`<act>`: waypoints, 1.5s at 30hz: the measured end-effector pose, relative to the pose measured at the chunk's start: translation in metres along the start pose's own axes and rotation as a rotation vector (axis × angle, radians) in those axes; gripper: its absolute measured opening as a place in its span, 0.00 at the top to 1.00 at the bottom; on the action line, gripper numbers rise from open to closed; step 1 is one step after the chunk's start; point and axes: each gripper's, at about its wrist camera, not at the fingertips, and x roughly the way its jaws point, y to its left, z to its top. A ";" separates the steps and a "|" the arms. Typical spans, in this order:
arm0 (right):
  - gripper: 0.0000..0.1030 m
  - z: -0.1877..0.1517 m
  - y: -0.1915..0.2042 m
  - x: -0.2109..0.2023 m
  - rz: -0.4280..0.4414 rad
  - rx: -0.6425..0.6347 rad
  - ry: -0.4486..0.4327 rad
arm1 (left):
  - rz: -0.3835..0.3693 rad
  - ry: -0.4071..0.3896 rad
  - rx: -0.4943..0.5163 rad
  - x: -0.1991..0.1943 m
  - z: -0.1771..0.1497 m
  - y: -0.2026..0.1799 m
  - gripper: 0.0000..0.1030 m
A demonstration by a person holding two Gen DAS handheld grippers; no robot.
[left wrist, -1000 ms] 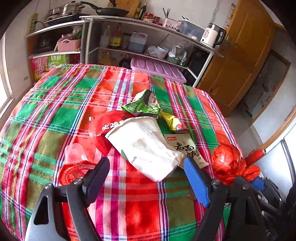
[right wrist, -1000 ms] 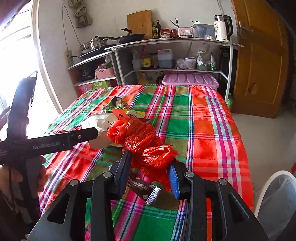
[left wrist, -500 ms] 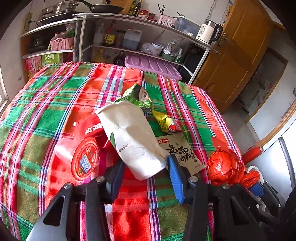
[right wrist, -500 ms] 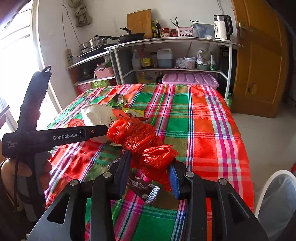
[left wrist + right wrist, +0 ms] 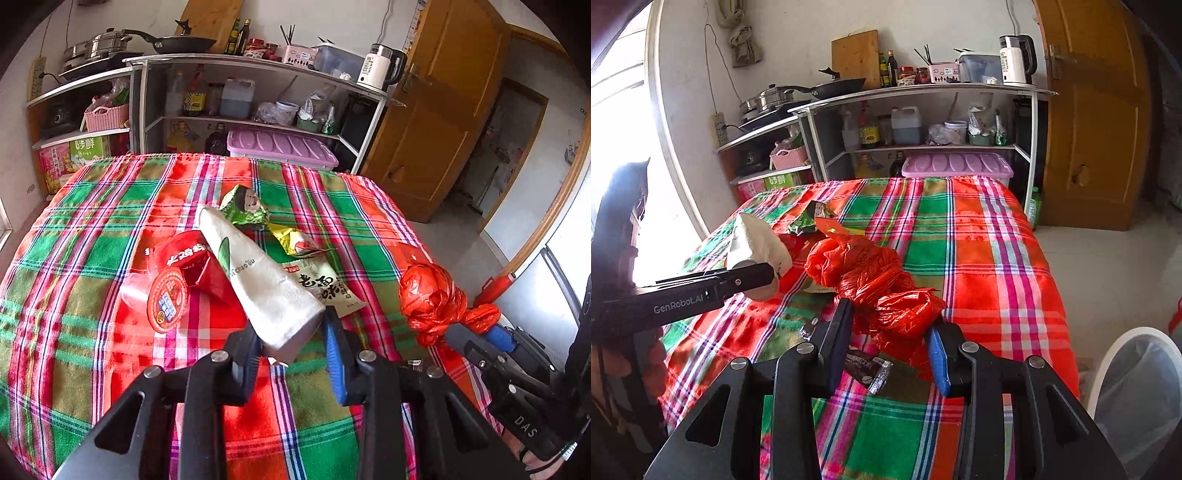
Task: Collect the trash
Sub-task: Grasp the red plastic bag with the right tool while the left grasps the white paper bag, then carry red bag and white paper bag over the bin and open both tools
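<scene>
On the plaid tablecloth [image 5: 85,236] lies a heap of trash: a green wrapper [image 5: 243,205], a yellow wrapper [image 5: 295,240], a beige packet [image 5: 327,290], a red packet [image 5: 184,258] and a small cup with a round red lid [image 5: 166,299]. My left gripper [image 5: 290,332] is closing, both pads against the near end of a white paper bag [image 5: 258,280], which tilts up off the cloth [image 5: 757,240]. My right gripper [image 5: 890,332] is shut on a crumpled red plastic bag [image 5: 864,269], held just above the table.
A dark foil sachet [image 5: 866,369] lies on the cloth under the right gripper. A white-rimmed bin with a clear liner [image 5: 1137,387] stands on the floor at the right. Beyond the table's far edge are a purple-lidded box [image 5: 280,147] and kitchen shelves [image 5: 258,122].
The left gripper's jaws have come together from wide open onto the white bag and raised its near end. The right gripper and its red bag have stayed put.
</scene>
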 end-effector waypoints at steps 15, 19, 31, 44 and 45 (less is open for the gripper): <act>0.62 -0.009 -0.022 -0.042 -0.045 0.066 -0.063 | -0.053 -0.036 0.087 -0.021 -0.010 -0.038 0.73; 0.62 -0.013 -0.034 -0.057 -0.080 0.089 -0.082 | -0.089 -0.046 0.137 -0.024 -0.008 -0.063 0.73; 0.62 -0.031 -0.093 -0.123 -0.259 0.188 -0.137 | -0.214 -0.021 0.304 -0.013 -0.012 -0.160 0.73; 0.62 -0.069 -0.166 -0.183 -0.438 0.325 -0.142 | -0.302 0.029 0.463 0.010 -0.036 -0.265 0.73; 0.62 -0.072 -0.170 -0.186 -0.451 0.333 -0.139 | -0.308 0.035 0.472 0.011 -0.041 -0.271 0.73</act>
